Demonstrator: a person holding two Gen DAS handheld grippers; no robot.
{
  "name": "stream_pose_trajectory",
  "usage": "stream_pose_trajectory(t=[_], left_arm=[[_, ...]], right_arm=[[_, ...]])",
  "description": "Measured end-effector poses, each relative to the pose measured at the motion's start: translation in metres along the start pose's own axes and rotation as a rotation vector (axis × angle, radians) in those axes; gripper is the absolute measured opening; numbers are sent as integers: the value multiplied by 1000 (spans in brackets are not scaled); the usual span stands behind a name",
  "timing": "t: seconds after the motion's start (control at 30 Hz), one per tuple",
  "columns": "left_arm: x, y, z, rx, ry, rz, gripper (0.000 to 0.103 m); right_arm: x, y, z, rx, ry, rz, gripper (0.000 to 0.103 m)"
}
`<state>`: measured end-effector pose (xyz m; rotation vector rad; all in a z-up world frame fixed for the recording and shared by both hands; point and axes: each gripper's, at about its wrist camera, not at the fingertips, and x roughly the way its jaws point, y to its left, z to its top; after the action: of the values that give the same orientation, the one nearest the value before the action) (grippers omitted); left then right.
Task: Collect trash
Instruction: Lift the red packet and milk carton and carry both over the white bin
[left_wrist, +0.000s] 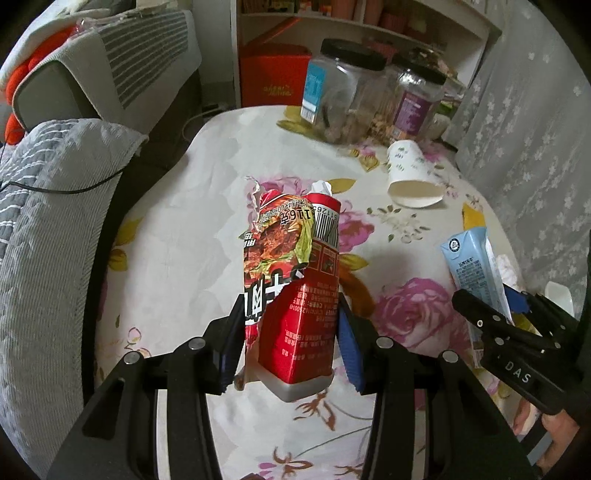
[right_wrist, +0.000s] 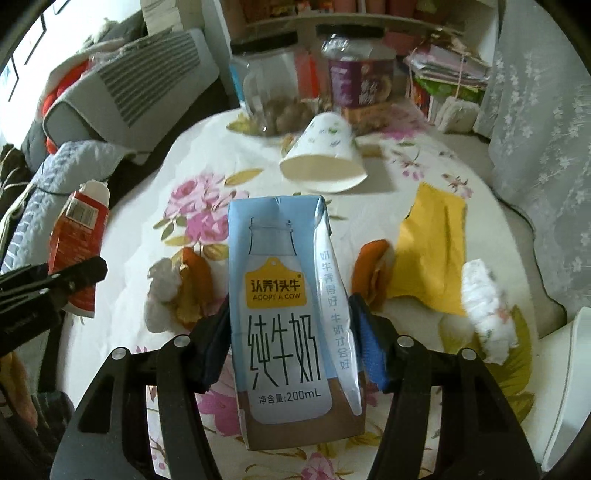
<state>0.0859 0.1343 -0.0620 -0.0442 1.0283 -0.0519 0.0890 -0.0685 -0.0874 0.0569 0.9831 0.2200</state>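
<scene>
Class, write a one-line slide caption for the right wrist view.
Right gripper grips a blue milk carton above a floral tablecloth littered with trash.

Right hand-held gripper (right_wrist: 290, 332) clamped on a pale blue milk carton (right_wrist: 291, 317), both pads pressed on its sides, carton upright and clear of the surface (right_wrist: 147, 221), which wears a floral cloth. Behind it: a white paper cup (right_wrist: 323, 155) tipped on its side, mouth toward camera. Two clear jars (right_wrist: 273, 92) with black lids stand at the far edge. Right of carton: orange peel (right_wrist: 371, 273), a yellow napkin (right_wrist: 432, 254), a crumpled white tissue (right_wrist: 487, 314). Left of it: more peel beside a tissue wad (right_wrist: 160, 295). Far left: left hand-held gripper (right_wrist: 74, 277) with a torn red carton (right_wrist: 79, 251) between its fingers.
</scene>
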Motion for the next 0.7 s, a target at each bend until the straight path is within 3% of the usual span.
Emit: stream_pose_trajectory(t=[0.7], left_arm=[[-12,-76,-2,43,-92,10,46]], right_arm=[[-43,-54,-4,100,-86,-48,58]])
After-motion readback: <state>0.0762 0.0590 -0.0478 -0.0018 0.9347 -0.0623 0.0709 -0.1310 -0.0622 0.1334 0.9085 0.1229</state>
